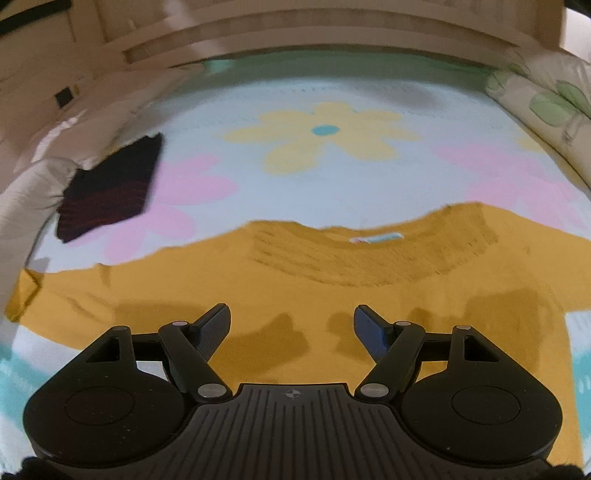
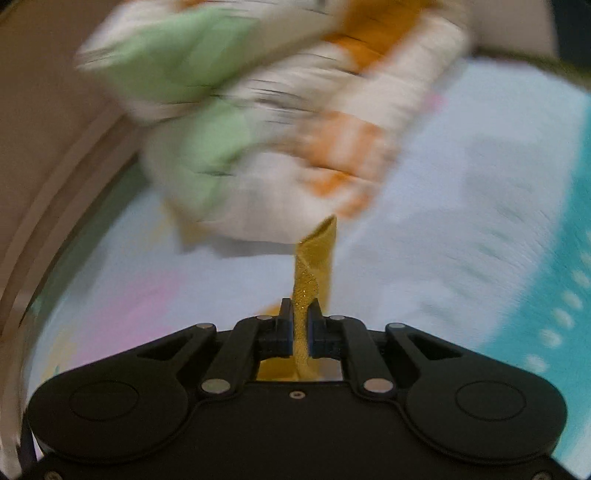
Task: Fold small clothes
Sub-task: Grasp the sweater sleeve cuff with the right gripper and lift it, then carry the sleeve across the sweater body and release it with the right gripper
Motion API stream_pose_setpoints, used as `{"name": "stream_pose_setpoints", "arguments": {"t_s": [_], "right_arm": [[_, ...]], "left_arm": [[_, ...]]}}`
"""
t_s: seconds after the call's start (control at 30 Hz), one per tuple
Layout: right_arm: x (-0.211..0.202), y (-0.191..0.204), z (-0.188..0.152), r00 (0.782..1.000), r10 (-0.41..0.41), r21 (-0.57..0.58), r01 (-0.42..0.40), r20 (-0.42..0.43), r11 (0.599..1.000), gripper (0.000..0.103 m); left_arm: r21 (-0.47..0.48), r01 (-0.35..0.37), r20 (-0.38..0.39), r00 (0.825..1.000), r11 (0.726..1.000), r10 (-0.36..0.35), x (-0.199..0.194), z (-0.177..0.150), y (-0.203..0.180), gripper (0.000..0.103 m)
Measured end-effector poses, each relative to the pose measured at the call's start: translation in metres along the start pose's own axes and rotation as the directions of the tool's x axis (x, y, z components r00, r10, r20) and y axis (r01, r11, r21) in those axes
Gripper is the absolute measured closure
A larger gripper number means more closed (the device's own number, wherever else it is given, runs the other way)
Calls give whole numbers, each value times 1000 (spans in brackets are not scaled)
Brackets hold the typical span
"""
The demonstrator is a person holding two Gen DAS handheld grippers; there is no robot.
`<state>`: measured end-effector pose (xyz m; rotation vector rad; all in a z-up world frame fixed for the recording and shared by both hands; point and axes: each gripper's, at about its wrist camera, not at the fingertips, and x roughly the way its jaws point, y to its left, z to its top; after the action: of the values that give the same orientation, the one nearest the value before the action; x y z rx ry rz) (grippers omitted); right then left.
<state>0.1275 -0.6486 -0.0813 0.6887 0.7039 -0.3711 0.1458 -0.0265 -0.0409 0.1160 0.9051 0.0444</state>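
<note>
My right claw (image 2: 302, 325) pinches only a thin edge of the mustard shirt (image 1: 295, 295) and may slip; left claw (image 1: 291, 325) hovers spread

Mustard shirt (image 1: 332, 295) of matt knit cloth; bedspread (image 1: 332, 177) soft woven cloth.

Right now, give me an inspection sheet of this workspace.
Surface: flower-print bedspread, pale blue with yellow and pink flowers.
Job's things: mustard shirt spread flat, neckline away from the camera.
Clutter: dark folded garment at far left; floral pillow at the right, blurred.
Grippers: left gripper open above the shirt, holding nothing; right gripper shut on a strip of the shirt's fabric.
Cables: nothing seen.
Surroundings: beige headboard behind the bed.
</note>
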Motion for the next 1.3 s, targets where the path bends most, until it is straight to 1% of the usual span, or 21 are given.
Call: {"name": "stream_pose_setpoints", "arguments": {"t_s": [0.07,0.13,0.2,0.23,0.3,0.33,0.43,0.5,0.57,0.63,0.7,0.77,0.8,0.9,0.97,1.0,1.13,1.17,1.23,1.3], "right_arm": [[-12,46,2,998,60,-69,-60,-7,996,88],[-27,95,-1,991,132,-131,-135,-26,982,88],[-39,147,-10,977,206,-179,-213,-59,960,88],[-44,175,-17,966,247,-204,-258,-79,944,88],[-49,230,-35,940,317,-253,-340,-128,906,88],[-50,256,-46,925,347,-269,-378,-156,886,88],[-44,330,-89,873,417,-302,-480,-253,823,88],[-37,370,-119,848,430,-328,-519,-309,789,88],[-24,407,-154,817,438,-335,-560,-376,757,88],[-10,436,-188,790,432,-339,-588,-435,735,88],[2,461,-219,771,416,-342,-603,-482,721,88],[15,474,-247,753,396,-344,-614,-526,711,88],[21,479,-259,748,383,-346,-614,-543,709,88],[31,491,-289,741,347,-356,-608,-575,710,88],[37,494,-305,739,329,-355,-601,-588,716,87],[35,492,-313,742,316,-362,-594,-592,718,87],[38,492,-336,764,259,-422,-566,-591,708,86],[39,491,-340,765,254,-425,-564,-592,708,82],[43,489,-344,754,255,-408,-569,-606,714,78],[46,489,-348,743,279,-377,-580,-608,722,55]], "left_arm": [[-25,-13,11,1000,1000,14,-3,4,14,30],[-63,-18,11,1000,998,19,-6,7,33,30],[-94,-32,7,999,995,32,-5,9,48,30],[-115,-45,7,999,992,46,-5,10,58,30],[-146,-76,11,997,986,78,-6,11,75,30],[-166,-104,14,994,981,108,-6,12,86,30],[-199,-144,24,988,969,152,-8,15,109,30],[-210,-170,22,984,963,179,-8,16,120,30],[-216,-193,18,979,957,202,-10,16,131,30],[-227,-208,13,976,951,216,-10,17,141,30],[-242,-214,7,975,946,223,-10,17,150,30],[-268,-207,1,977,941,215,-13,16,158,30],[-284,-198,-1,979,938,206,-13,16,163,30],[-317,-176,-2,983,932,185,-16,14,172,30],[-324,-173,-1,983,930,183,-18,13,176,30],[-325,-172,-2,983,930,181,-18,13,176,30],[-333,-163,1,985,929,173,-19,13,179,30],[-334,-158,2,986,929,169,-19,14,179,30],[-335,-148,5,987,930,158,-19,14,178,30],[-332,-144,4,988,932,154,-17,14,178,30]]}}
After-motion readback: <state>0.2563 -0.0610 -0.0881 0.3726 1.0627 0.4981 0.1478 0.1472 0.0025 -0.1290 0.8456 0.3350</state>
